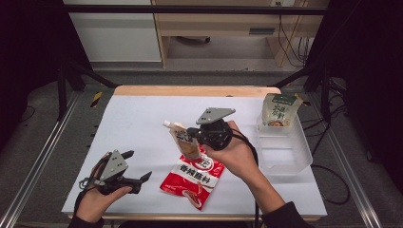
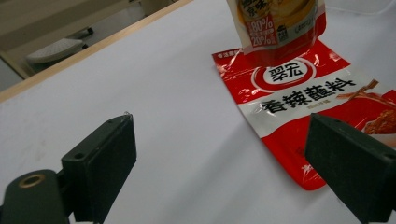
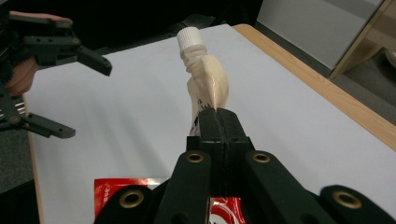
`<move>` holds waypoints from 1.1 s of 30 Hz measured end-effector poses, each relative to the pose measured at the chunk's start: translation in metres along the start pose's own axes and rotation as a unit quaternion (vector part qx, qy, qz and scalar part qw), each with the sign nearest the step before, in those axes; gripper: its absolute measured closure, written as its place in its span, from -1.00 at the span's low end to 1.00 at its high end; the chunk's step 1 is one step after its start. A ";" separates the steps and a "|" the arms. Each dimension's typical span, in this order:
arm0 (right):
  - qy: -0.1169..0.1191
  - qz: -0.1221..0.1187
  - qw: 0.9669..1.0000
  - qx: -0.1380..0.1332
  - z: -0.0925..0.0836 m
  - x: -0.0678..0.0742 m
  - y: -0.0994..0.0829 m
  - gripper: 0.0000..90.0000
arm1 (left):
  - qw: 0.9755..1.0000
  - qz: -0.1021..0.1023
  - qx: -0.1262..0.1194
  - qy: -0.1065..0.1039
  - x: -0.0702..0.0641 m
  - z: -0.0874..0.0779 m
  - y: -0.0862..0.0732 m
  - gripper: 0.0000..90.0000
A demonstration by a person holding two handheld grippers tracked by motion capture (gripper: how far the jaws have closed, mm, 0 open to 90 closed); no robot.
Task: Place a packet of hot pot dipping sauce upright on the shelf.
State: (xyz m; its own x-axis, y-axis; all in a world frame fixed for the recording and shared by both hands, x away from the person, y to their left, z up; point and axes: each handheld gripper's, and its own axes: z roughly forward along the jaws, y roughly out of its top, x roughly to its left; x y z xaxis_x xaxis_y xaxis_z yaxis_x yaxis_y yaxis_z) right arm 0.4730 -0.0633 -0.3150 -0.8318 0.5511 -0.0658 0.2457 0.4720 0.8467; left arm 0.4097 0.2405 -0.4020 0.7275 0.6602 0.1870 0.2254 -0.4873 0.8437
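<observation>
My right gripper (image 1: 195, 134) is shut on the edge of a cream spout pouch (image 1: 182, 137) with a white cap, holding it up above the table. In the right gripper view the jaws (image 3: 217, 116) pinch the pouch's (image 3: 205, 81) lower edge, cap pointing away. A red seasoning pouch (image 1: 192, 179) lies flat on the white table, just under the held pouch. My left gripper (image 1: 138, 165) hovers open near the front left, left of the red pouch. In the left gripper view its open jaws (image 2: 224, 154) frame bare table and the red pouch (image 2: 308, 93).
A clear plastic bin (image 1: 285, 152) stands at the table's right side, with a green-and-white pouch (image 1: 279, 110) upright at its far end. A wooden strip (image 1: 195, 90) edges the table's far side. Black frame posts stand at both sides.
</observation>
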 end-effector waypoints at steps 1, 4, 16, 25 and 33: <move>0.003 -0.002 1.000 -0.001 -0.003 0.000 -0.001 1.00 | 1.000 0.005 0.002 -0.006 0.000 0.002 0.004 -0.77; 0.005 -0.007 1.000 0.000 -0.009 0.002 -0.003 1.00 | 1.000 0.018 0.007 -0.024 -0.001 0.008 0.022 -0.73; 0.020 -0.021 1.000 0.003 -0.021 0.003 -0.015 1.00 | 0.996 0.042 0.003 -0.081 0.005 0.022 0.084 -0.42; 0.038 -0.022 0.999 0.001 -0.017 0.005 -0.016 1.00 | 0.993 0.056 0.009 -0.106 0.012 0.038 0.097 -0.20; 0.052 -0.027 0.998 0.001 -0.013 0.012 -0.012 1.00 | 0.989 0.067 0.006 -0.131 0.012 0.046 0.100 0.00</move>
State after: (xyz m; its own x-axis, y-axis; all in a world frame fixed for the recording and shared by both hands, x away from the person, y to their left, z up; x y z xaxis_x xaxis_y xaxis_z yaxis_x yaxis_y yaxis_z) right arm 0.4536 -0.0716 -0.3192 -0.8908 0.4510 -0.0560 0.2001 0.4998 0.8427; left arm 0.4708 0.1737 -0.3386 0.8940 0.4193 0.1582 0.1221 -0.5676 0.8142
